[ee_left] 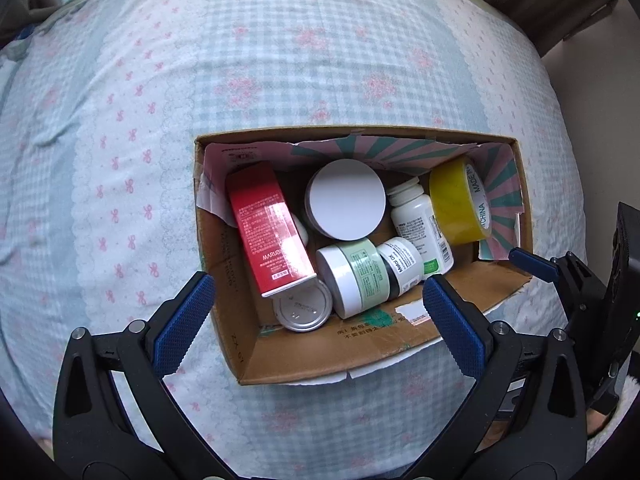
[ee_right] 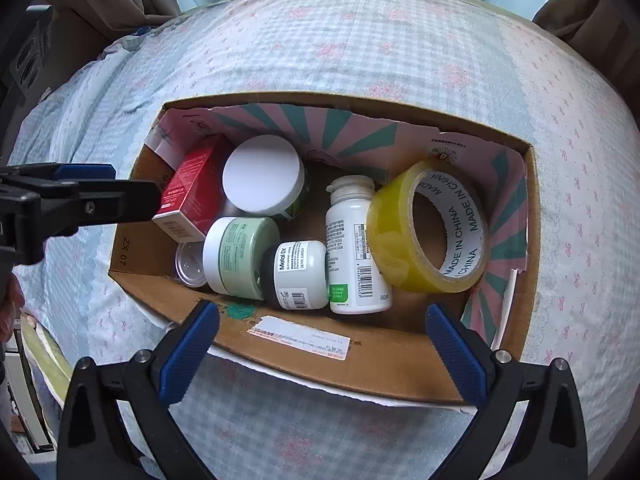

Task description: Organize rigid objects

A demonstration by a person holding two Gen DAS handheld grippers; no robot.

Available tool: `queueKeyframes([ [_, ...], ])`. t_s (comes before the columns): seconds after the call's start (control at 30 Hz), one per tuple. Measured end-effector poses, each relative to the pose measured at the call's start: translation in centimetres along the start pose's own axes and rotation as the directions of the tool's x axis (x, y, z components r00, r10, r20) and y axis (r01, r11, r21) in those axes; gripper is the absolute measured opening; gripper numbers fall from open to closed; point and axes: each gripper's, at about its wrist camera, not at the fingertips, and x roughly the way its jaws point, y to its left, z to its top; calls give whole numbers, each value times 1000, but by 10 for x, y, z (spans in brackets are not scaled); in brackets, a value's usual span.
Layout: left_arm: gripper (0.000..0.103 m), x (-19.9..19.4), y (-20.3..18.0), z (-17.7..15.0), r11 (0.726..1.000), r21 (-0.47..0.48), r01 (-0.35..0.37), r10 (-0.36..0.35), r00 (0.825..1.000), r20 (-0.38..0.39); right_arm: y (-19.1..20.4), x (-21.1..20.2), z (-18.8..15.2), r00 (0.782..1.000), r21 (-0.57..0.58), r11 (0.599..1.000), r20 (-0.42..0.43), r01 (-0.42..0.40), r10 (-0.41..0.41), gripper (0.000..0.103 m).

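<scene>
left gripper (ee_left: 316, 312) wide open, empty | right gripper (ee_right: 322, 332) wide open, empty | cardboard box (ee_right: 320, 364) ahead of both, items gathered inside for tidiness

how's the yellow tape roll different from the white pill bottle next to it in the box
The yellow tape roll is a hollow ring propped on its edge against the box wall, while the white pill bottle is a closed cylinder lying on its side. The tape is translucent yellow with print on its inner core; the bottle is opaque white with a text label and barcode. The roll looks wider across. Both sit touching in the cardboard box.
</scene>
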Motion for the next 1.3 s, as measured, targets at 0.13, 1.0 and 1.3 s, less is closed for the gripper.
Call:
queueKeyframes([
  [0.13, 103, -19, -4, -7, 1000, 8, -3, 3, 1000, 31, 2, -19, -3, 999, 16, 1000, 38, 11, -12, 103],
  [1.0, 103, -331, -111, -143, 992, 80, -94, 24, 779, 627, 41, -347, -78, 872, 168, 979, 456, 112, -178, 103],
  [1.3, 103, -383, -166, -204, 988, 24, -151, 77, 627, 775, 24, -421, -128, 777, 205, 966, 577, 161, -252, 103],
])
